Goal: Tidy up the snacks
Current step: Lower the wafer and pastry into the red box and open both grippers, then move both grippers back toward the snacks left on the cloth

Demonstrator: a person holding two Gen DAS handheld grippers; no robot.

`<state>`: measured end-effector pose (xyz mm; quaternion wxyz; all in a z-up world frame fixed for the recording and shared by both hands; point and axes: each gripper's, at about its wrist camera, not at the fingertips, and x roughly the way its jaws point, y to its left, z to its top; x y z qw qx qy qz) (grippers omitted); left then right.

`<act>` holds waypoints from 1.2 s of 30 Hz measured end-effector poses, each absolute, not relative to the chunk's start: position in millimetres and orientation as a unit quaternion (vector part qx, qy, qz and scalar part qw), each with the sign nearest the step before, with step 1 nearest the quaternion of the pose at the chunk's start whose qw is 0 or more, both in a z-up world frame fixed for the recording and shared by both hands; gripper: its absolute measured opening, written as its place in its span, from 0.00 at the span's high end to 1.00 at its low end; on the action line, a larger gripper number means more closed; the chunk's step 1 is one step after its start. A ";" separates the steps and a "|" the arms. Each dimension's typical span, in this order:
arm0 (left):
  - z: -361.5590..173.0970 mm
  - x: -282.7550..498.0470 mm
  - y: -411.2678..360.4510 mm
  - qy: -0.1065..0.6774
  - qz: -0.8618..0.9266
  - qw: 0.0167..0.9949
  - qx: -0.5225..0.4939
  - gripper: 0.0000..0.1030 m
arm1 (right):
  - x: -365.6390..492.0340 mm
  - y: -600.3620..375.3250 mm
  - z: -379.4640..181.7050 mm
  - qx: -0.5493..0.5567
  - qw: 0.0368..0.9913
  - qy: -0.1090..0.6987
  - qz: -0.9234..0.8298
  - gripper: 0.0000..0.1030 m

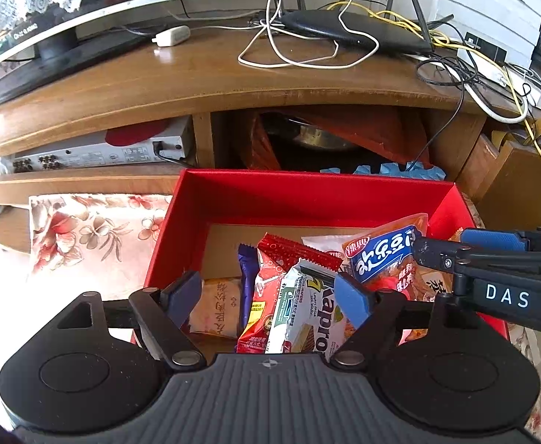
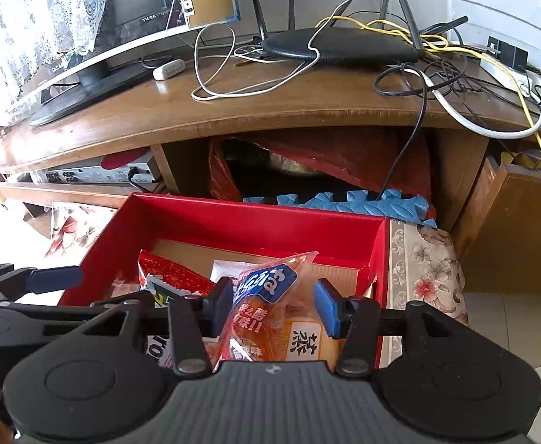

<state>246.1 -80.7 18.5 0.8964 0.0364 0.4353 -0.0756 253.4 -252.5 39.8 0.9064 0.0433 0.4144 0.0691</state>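
Spread left gripper (image 1: 270,296) and right gripper (image 2: 274,305) over red box (image 1: 307,192) below cluttered wooden TV stand (image 1: 196,77).

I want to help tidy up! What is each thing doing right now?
Red box: open, snacks inside.
White wafer pack: lying between the open left gripper fingers.
Orange snack bag: upright, between the right gripper fingers, not squeezed.
Cupboard: open.
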 end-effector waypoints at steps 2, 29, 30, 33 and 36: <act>19.2 245.1 -81.2 0.434 -0.077 0.897 0.036 0.19 | 252.4 -253.1 40.6 0.043 0.907 0.413 0.069 0.56; 34.2 191.9 -96.8 0.416 -0.116 0.900 0.054 0.19 | 183.4 -274.0 59.7 0.047 0.911 0.404 0.071 0.56; 34.9 188.8 -97.6 0.416 -0.119 0.900 0.054 0.19 | 179.9 -275.1 60.0 0.048 0.911 0.404 0.071 0.56; 36.2 178.7 -100.4 0.415 -0.126 0.899 0.056 0.19 | 168.3 -278.2 60.5 0.049 0.910 0.406 0.070 0.56; 35.9 168.6 -103.5 0.415 -0.132 0.898 0.060 0.19 | 157.6 -281.1 58.4 0.052 0.907 0.412 0.070 0.56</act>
